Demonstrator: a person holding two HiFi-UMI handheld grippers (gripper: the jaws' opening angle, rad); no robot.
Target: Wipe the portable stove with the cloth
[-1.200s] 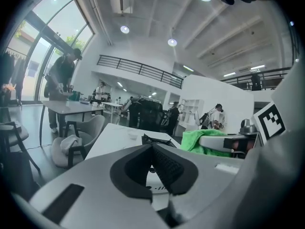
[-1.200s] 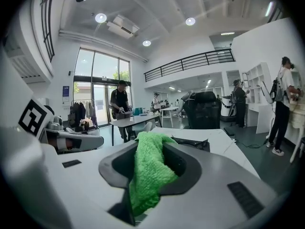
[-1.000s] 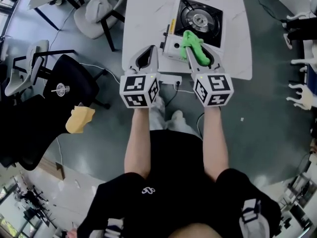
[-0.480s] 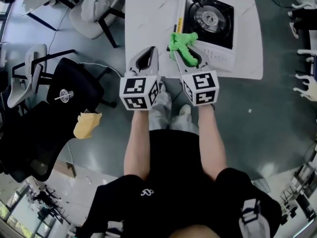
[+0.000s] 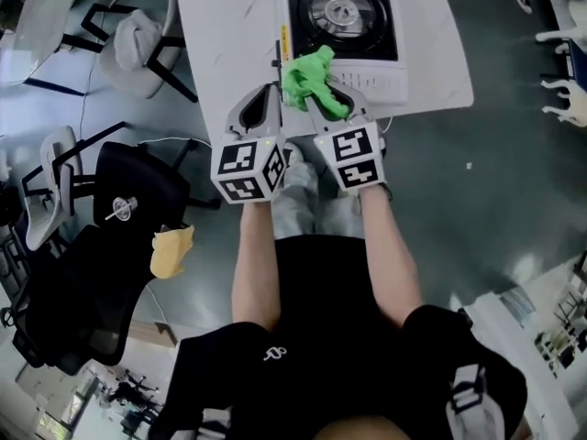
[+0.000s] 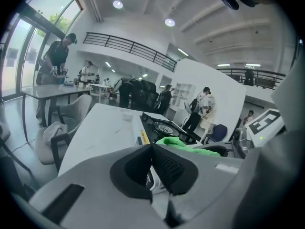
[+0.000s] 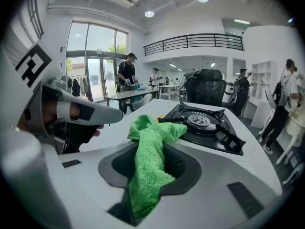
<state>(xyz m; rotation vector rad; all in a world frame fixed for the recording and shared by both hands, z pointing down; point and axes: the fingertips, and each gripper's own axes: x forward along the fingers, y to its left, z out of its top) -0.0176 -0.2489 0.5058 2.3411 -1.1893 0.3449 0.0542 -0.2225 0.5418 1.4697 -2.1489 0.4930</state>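
Observation:
The portable stove (image 5: 341, 18) has a black top with a round burner and stands on the white table (image 5: 225, 26). A green cloth (image 5: 308, 76) hangs over the stove's front left corner, and my right gripper (image 5: 312, 88) is shut on it. In the right gripper view the cloth (image 7: 149, 162) fills the jaws, with the stove (image 7: 204, 123) just beyond. My left gripper (image 5: 271, 90) is close beside the right one at the table's front edge. In the left gripper view its jaws (image 6: 152, 147) meet with nothing between them, and the cloth (image 6: 180, 142) and stove (image 6: 162, 127) lie ahead.
Black office chairs (image 5: 128, 200) and a grey chair (image 5: 138, 39) stand on the floor to the left. A yellow cloth (image 5: 171, 250) lies by the black chairs. Several people (image 7: 127, 75) stand at desks far behind the table.
My right gripper has carried the green cloth leftward, from the stove's front panel to its front left corner. The left gripper has kept its place beside it.

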